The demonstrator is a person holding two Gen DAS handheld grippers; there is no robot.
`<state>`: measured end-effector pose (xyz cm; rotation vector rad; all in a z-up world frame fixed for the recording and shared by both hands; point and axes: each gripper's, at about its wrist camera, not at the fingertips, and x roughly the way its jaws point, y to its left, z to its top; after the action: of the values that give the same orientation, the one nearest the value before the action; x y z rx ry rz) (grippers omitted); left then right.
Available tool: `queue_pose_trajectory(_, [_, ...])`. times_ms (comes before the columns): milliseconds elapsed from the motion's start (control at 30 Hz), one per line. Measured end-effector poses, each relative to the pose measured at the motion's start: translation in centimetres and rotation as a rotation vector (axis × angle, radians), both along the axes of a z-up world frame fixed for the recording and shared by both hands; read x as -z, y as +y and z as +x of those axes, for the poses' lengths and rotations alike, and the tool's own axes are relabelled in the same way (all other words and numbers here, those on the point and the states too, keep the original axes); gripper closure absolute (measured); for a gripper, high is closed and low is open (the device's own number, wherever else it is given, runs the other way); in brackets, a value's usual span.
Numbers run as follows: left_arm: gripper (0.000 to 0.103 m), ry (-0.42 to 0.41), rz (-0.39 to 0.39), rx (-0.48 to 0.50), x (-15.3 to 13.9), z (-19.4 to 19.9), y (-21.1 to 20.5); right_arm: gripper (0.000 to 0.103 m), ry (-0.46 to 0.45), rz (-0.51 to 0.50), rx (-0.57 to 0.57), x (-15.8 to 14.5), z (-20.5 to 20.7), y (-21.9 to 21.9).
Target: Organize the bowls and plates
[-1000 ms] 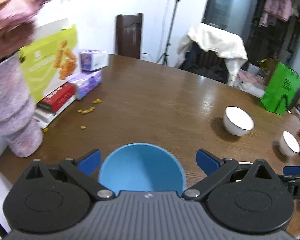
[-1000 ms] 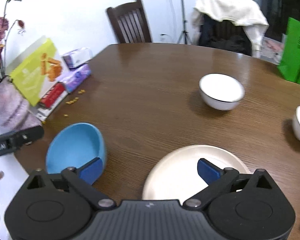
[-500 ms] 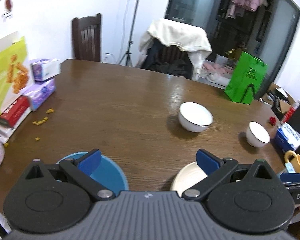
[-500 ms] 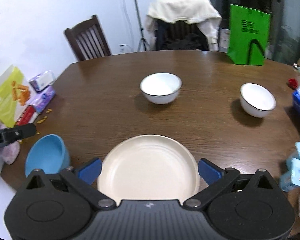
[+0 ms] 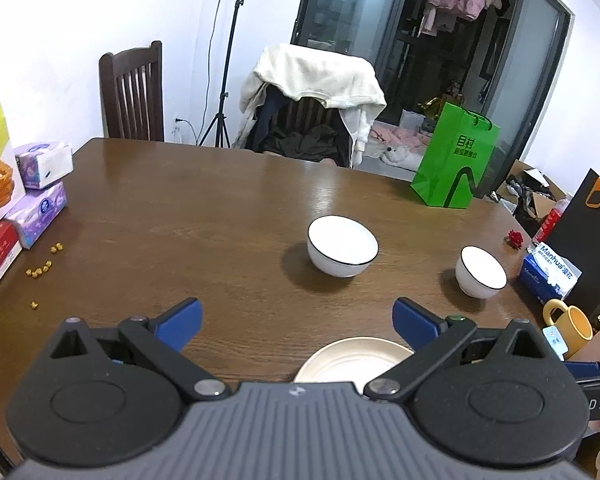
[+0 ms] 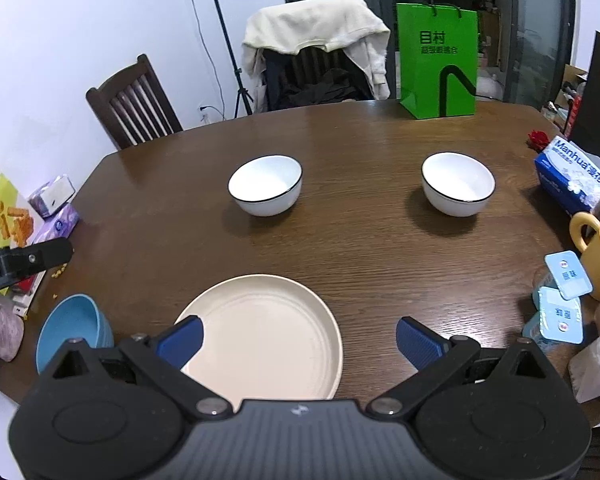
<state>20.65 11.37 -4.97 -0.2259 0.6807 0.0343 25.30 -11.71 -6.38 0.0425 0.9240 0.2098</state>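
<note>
A cream plate [image 6: 268, 336] lies near the front edge of the brown table [image 6: 360, 248], and its far rim shows as the cream plate [image 5: 352, 358] in the left wrist view. Two white bowls with dark rims stand further back: one bowl [image 6: 265, 185] mid-table, the other bowl [image 6: 458, 183] to its right. The same pair appears as the larger bowl [image 5: 342, 245] and the smaller bowl [image 5: 481, 272]. A blue bowl [image 6: 74, 330] sits at the front left corner. My right gripper [image 6: 298, 340] hovers open over the plate. My left gripper [image 5: 296, 320] is open above bare table, holding nothing.
A green paper bag [image 6: 438, 60] stands at the table's far side. Tissue boxes and snack boxes [image 5: 40, 184] line the left edge, with crumbs [image 5: 40, 272] nearby. A yellow mug [image 6: 598, 252], small packets [image 6: 560, 304] and a blue tissue pack [image 6: 576, 178] crowd the right. Chairs stand behind.
Both grippers have swung to the right and pulled back. The blue bowl has left the left wrist view, and the white bowls now sit more central. Both stay open.
</note>
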Motion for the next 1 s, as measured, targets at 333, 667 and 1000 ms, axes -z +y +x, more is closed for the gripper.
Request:
queue_pose_trajectory(333, [0.0, 0.004, 0.012, 0.002, -0.2, -1.2, -1.6, 0.0, -0.014, -0.018, 0.003, -0.3, -1.4, -1.5])
queue_pose_trajectory(667, [0.0, -0.007, 0.014, -0.039, -1.1, -4.0, -2.8, 0.0, -0.034, -0.033, -0.022, -1.3, -3.1, -2.9])
queue_pose_trajectory(1000, [0.0, -0.025, 0.022, -0.05, -2.3, -5.2, -3.9, 0.0, -0.048, -0.039, -0.051, -2.2, -4.3, -3.6])
